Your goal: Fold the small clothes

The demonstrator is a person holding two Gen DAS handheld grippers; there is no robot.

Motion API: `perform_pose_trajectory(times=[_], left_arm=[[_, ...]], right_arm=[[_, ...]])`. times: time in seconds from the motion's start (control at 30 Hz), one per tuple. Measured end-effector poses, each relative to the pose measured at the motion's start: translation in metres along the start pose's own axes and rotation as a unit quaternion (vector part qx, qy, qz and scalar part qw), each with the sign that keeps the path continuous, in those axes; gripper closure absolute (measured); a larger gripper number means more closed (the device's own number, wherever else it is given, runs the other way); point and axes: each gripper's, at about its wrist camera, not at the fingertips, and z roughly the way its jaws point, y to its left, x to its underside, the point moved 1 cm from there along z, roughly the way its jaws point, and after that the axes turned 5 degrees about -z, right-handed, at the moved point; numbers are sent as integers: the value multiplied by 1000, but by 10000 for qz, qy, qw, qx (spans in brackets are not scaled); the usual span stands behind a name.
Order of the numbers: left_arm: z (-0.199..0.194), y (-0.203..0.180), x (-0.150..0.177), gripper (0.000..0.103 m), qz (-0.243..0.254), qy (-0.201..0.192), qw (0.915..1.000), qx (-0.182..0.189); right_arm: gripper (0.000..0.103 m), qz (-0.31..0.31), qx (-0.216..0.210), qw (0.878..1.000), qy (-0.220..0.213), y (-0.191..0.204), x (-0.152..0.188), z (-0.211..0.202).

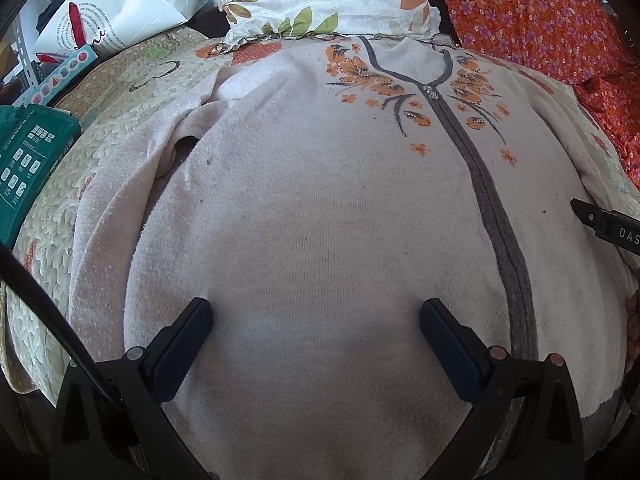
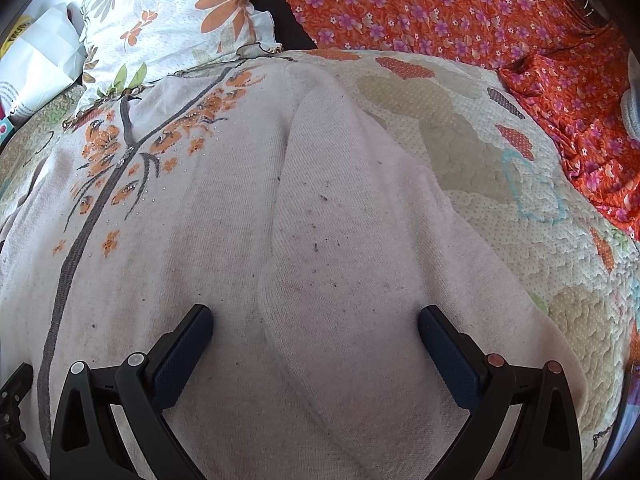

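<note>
A quilted bedcover (image 2: 460, 128) is spread beneath a pale knitted top (image 1: 320, 208), which is laid front-up and nearly flat. Only the right sleeve (image 2: 340, 240) is seen turned in over the body; the remaining folds appear undone. The left gripper (image 1: 316, 336) and right gripper (image 2: 316, 340) are held apart, nothing clamped.
</note>
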Motion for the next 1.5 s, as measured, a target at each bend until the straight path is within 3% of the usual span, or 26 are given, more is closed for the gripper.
perform_pose_trajectory(times=[0.3,0.4,0.47,0.53,0.6,0.7,0.9,1.03,1.13,1.3,1.33,1.4,1.43,1.5], left_arm=[[-2,0,-1,0,26,115,9999,41],[-10,1,-3,0,6,228,9993,294],[-19,3,-5,1,-5,224,9986,490],[-35,7,-11,1,-5,69,9981,613],[-53,16,-19,1,-27,-142,9978,653],[-64,34,-30,1,-135,-234,9977,618],[-63,95,-49,1,-561,-131,9982,176],[-56,129,-57,6,-941,-79,9954,180],[-45,137,-60,12,-1076,25,9937,303],[-12,125,-69,12,-886,290,9948,406],[-6,122,-70,17,-797,368,9954,376],[7,118,-74,48,-500,532,9973,119],[12,119,-75,91,-399,618,9973,-74],[13,134,-79,100,-645,677,9956,33]], right_arm=[[0,89,-37,9999,-92,-7,2,-6],[0,78,4,9999,-84,-7,0,-8],[0,26,34,10000,71,-7,-1,-3],[0,-330,423,9971,538,-2,0,2],[0,-473,619,9950,624,1,-1,2],[0,-296,385,9975,511,1,-3,3],[0,-130,49,9982,592,-2,-3,1],[5,185,-233,9973,673,-11,-10,-15],[5,590,-668,9948,485,-24,-14,-30],[5,867,-693,9927,467,-34,-15,-32],[5,873,-673,9926,510,-34,-14,-30],[5,905,-700,9913,651,-35,-12,-25],[6,902,-718,9909,695,-34,-12,-23],[7,874,-759,9906,733,-34,-12,-23]])
